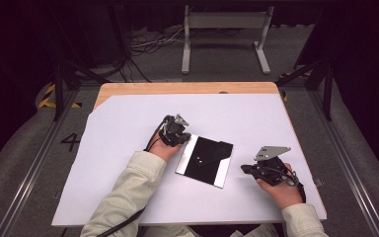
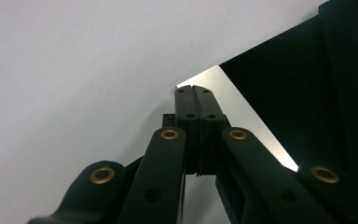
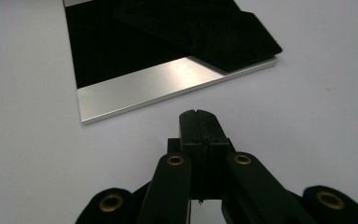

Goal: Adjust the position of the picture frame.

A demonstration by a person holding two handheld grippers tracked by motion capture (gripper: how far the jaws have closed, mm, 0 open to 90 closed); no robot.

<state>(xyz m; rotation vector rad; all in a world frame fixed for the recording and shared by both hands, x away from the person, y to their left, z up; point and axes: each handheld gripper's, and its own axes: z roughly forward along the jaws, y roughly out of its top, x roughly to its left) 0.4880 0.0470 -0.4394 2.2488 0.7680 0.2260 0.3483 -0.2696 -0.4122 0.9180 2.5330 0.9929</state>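
Flat square plate, silver metal with black covering (image 2: 279, 88): in left gripper view, far corners cut off by top and right picture edges; near corner of plate hidden behind closed tips of left gripper (image 2: 193, 91); contact with plate cannot be told.

Same plate (image 3: 144, 88) in right gripper view: far side cut off by top edge.

Two small pale marks on plate's black face (image 1: 199, 159) in high view: too small to identify.

We see a wooden table (image 1: 128, 88) covered by a white sheet (image 1: 128, 163), on which a silver-edged plate (image 1: 181, 161) with a black top lies flat near the sheet's middle.
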